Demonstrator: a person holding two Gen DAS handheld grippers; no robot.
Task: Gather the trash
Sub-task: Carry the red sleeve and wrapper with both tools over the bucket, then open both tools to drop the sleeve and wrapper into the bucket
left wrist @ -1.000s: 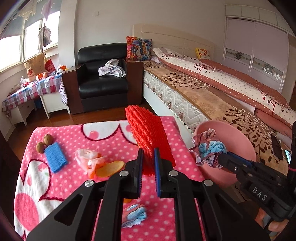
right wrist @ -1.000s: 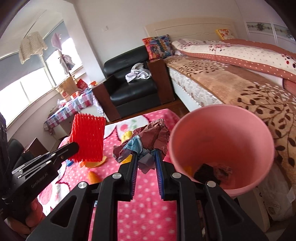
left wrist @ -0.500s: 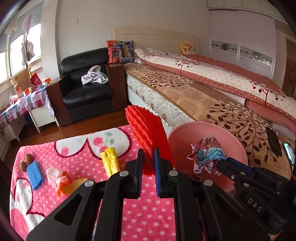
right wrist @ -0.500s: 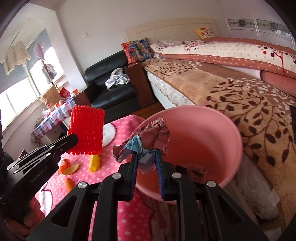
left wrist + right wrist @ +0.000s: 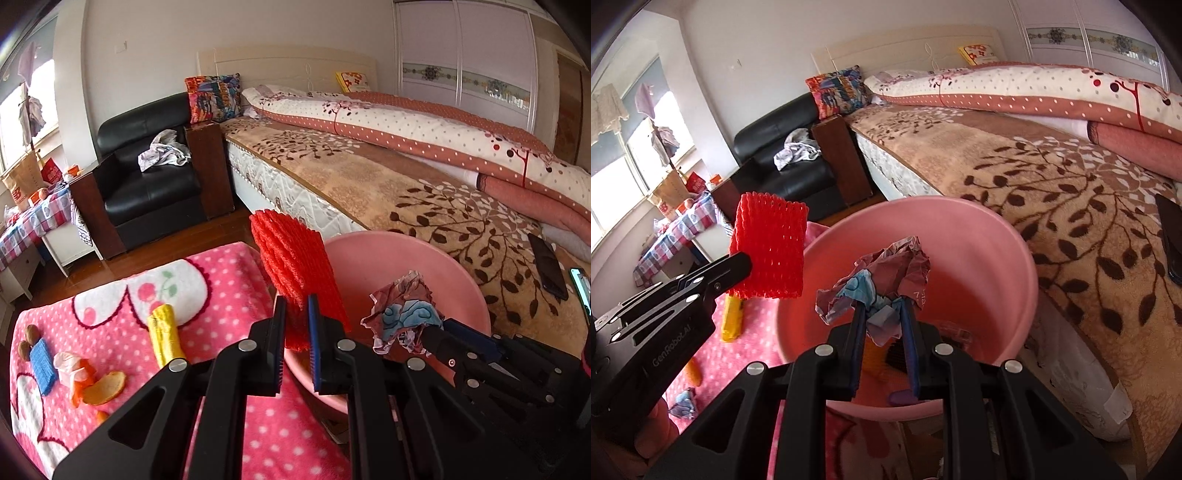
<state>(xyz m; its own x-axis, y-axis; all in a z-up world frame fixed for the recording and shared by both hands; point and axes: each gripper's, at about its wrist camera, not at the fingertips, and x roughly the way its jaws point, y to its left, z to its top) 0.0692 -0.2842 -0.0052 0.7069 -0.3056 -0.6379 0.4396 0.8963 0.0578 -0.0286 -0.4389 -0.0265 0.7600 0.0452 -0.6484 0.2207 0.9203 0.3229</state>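
We hold two trash items at the pink bin [image 5: 1008, 243] for dropping: left tongs [image 5: 295, 321] clamped on red foam net [image 5: 295, 266] at its rim, right tongs [image 5: 882, 317] clamped on crumpled wrapper [image 5: 886, 273] above its opening.

Bedroom w/ white walls and brown wood floor [image 5: 236, 225]. A black leather armchair [image 5: 147, 177] stands beside the bed [image 5: 369, 177], which has a leaf-pattern blanket. White wardrobe [image 5: 461, 62] at the far wall. Daylight enters thru windows [image 5: 613, 162] on the left; a checkered side table [image 5: 33, 218] stands under them.
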